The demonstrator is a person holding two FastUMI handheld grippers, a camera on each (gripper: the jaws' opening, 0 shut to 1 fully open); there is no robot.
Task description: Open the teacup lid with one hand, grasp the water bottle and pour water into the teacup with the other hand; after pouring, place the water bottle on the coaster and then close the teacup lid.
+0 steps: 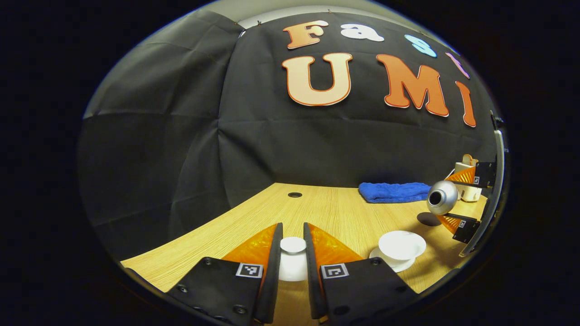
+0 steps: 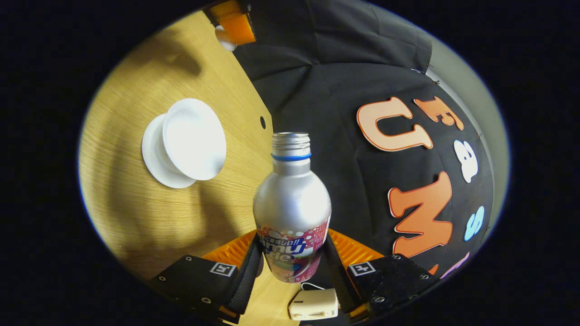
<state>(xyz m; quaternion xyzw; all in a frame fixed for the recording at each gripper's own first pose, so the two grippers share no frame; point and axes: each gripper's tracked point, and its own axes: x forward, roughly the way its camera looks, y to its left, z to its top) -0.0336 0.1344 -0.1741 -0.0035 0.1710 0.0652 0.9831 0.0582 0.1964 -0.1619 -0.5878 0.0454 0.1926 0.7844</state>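
Up above the counter [image 1: 317, 213], the left gripper [image 1: 293, 253] points level toward the back wall, its jaws closed narrowly on the teacup lid [image 1: 292, 260], gripped by its knob and lifted clear of the wood. Beside it to the right, the open teacup [image 1: 401, 245] sits on its saucer [image 1: 385, 261] near the front edge. The right gripper [image 2: 292, 258] is rolled sideways, jaws clamped on the labelled body of the water bottle [image 2: 291, 203], whose uncapped mouth points roughly toward the teacup but stands apart from it. A blue towel [image 1: 394, 191] lies at the back of the counter, with bare wood between it and the cup. A small cream object [image 2: 314, 304], perhaps a coaster, lies below the bottle.
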